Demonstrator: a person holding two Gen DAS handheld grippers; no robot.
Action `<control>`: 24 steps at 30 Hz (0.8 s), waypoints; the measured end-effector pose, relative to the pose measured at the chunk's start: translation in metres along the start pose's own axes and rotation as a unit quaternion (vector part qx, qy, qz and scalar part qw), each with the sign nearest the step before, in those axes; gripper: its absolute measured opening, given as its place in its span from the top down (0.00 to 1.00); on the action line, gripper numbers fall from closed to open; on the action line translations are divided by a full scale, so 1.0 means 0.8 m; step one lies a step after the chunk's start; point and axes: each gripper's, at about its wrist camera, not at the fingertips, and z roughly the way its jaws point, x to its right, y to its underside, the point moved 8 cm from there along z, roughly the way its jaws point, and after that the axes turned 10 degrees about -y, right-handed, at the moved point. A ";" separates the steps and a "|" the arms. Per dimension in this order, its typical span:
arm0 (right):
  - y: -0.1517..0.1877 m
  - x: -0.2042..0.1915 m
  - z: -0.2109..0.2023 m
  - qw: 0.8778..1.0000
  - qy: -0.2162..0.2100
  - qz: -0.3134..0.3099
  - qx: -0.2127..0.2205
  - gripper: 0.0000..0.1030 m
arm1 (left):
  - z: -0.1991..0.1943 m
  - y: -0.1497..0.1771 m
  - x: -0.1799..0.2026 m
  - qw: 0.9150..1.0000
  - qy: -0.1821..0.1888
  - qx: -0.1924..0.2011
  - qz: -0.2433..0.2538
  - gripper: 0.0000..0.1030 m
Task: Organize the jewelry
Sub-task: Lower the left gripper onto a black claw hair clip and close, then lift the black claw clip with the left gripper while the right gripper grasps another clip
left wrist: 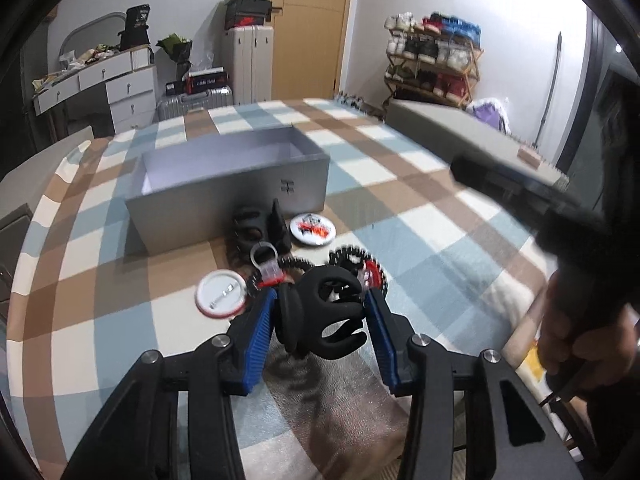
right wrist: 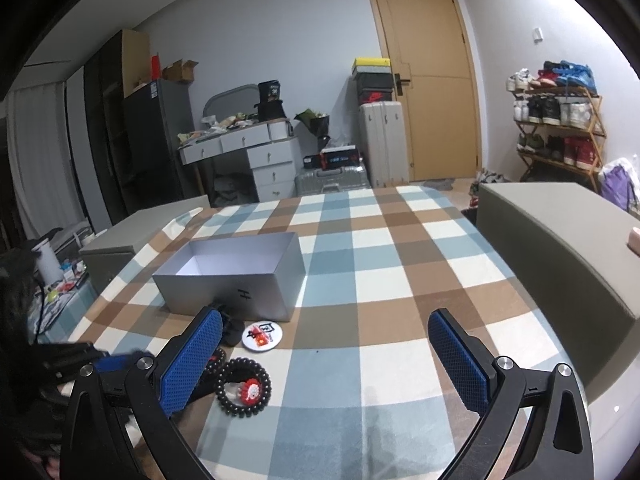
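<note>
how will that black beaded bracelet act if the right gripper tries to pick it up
The bracelet looks like round beads on a string, so it would likely sag and drape rather than hold its ring shape. The smooth beads may roll or slip between the pads. It seems light; a nudge from the open right gripper would probably slide it across the cloth.

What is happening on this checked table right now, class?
A person is sorting small accessories with two handheld grippers. The left gripper is shut on a black hair claw clip, held just above the pile. The right gripper hangs open and empty over the checked tablecloth. The grey box looks empty, while a beaded bracelet and a printed badge lie in front of it.
</note>
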 end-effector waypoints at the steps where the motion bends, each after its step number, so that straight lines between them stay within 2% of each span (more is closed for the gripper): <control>1: 0.001 -0.001 0.002 1.000 -0.005 0.003 -0.005 0.00 | -0.003 -0.002 -0.002 1.000 0.002 0.005 -0.004 0.62; 7: 0.005 -0.012 0.028 0.997 -0.059 0.033 -0.046 0.00 | -0.024 -0.024 -0.032 0.998 -0.023 0.046 -0.027 0.62; 11: 0.006 -0.034 0.057 0.989 -0.115 0.056 -0.074 0.00 | -0.026 -0.029 -0.058 0.997 -0.037 0.054 -0.051 0.62; 15: 0.007 -0.064 0.091 0.982 -0.151 0.058 -0.100 0.00 | -0.024 -0.027 -0.084 0.995 -0.053 0.058 -0.069 0.62; 19: 0.013 -0.088 0.123 0.977 -0.162 0.051 -0.128 0.00 | -0.021 -0.024 -0.103 0.993 -0.063 0.059 -0.081 0.62; 24: 0.024 -0.101 0.154 0.975 -0.147 0.047 -0.161 0.04 | -0.017 -0.019 -0.119 0.992 -0.057 0.056 -0.096 0.62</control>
